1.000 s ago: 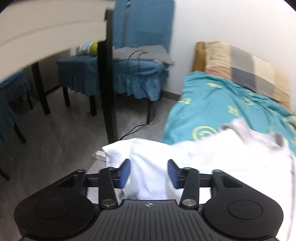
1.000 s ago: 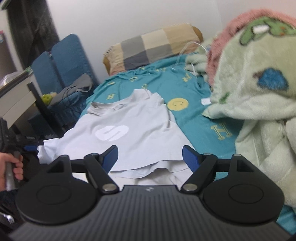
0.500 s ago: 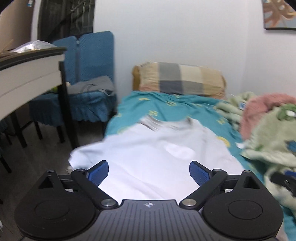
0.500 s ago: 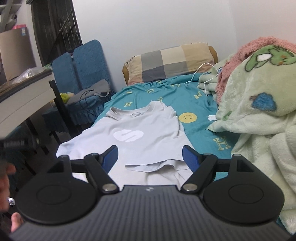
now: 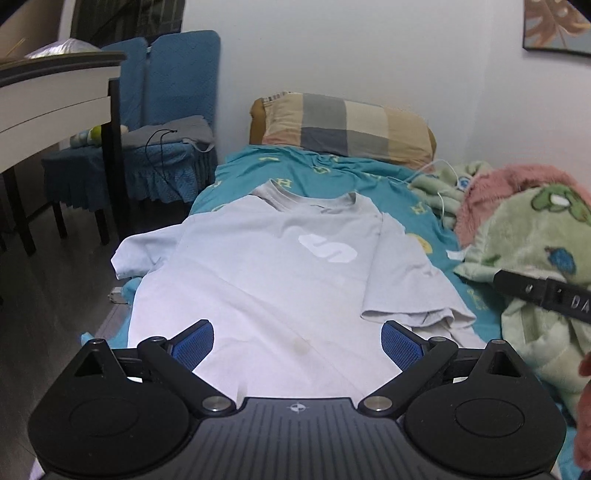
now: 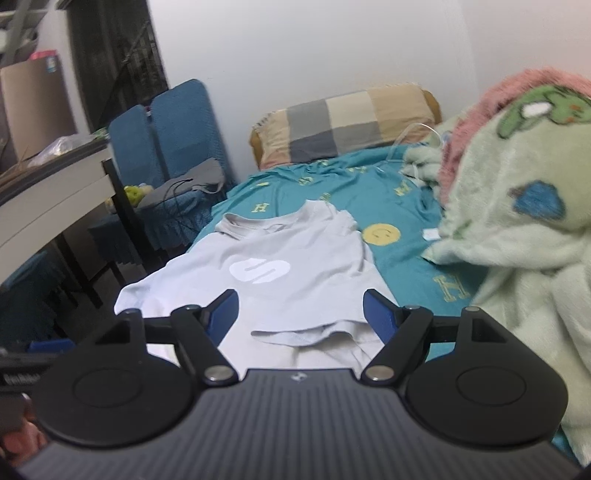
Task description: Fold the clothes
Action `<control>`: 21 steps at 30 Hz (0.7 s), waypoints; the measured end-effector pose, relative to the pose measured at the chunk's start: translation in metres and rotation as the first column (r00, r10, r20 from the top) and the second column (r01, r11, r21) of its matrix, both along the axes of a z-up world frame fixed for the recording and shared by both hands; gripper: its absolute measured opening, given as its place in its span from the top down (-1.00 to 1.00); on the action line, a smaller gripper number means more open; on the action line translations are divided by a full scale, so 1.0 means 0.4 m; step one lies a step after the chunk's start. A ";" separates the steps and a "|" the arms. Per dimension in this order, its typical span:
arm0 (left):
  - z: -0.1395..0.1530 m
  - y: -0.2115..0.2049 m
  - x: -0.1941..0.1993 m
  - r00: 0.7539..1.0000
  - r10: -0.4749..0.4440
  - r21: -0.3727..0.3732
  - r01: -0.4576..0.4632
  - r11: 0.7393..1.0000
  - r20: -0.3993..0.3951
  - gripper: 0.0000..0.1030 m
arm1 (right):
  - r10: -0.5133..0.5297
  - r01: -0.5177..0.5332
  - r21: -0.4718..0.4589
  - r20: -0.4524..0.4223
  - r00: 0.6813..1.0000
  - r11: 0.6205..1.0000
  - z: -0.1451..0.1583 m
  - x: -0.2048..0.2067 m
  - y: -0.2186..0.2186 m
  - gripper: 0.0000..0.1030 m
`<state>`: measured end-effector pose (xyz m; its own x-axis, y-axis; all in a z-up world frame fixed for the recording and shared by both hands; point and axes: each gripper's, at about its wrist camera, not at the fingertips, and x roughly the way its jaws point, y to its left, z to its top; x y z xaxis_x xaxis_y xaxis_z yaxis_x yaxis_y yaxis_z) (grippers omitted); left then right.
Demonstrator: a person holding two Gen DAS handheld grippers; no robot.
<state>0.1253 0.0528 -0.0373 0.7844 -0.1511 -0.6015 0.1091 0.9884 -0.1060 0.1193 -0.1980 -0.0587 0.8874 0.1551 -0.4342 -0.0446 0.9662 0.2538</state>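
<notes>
T-shirt (image 5: 280,266) spread on teal bedsheet (image 5: 413,206) beside blue chairs (image 5: 166,110).

L gripper (image 5: 297,341) level, jaws spread wide, nothing between its blue pads (image 5: 194,341). R gripper (image 6: 301,310) likewise wide apart, holding nothing. Both pointed fwd, side by side.

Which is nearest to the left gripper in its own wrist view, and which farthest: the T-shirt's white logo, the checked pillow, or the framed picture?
From the left gripper:
1. White logo, on the T-shirt, straight ahead.
2. Checked pillow, at the bed's head.
3. Framed picture, high on the wall, upper right.
</notes>
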 end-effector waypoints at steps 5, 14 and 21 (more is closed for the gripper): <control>0.017 0.019 0.021 0.998 0.047 0.012 -0.047 0.999 0.031 -0.91 | 0.092 -0.093 -0.084 -0.017 0.996 0.992 -0.044 0.039 0.064 -0.47; 0.005 0.100 0.103 0.985 0.172 -0.041 -0.171 0.984 0.023 -0.92 | 0.213 -0.239 -0.336 -0.113 0.970 0.911 -0.163 0.192 0.177 -0.42; -0.024 0.138 0.154 0.981 0.193 -0.108 -0.194 0.975 -0.020 -0.92 | 0.225 -0.293 -0.434 -0.201 0.953 0.852 -0.244 0.297 0.216 0.01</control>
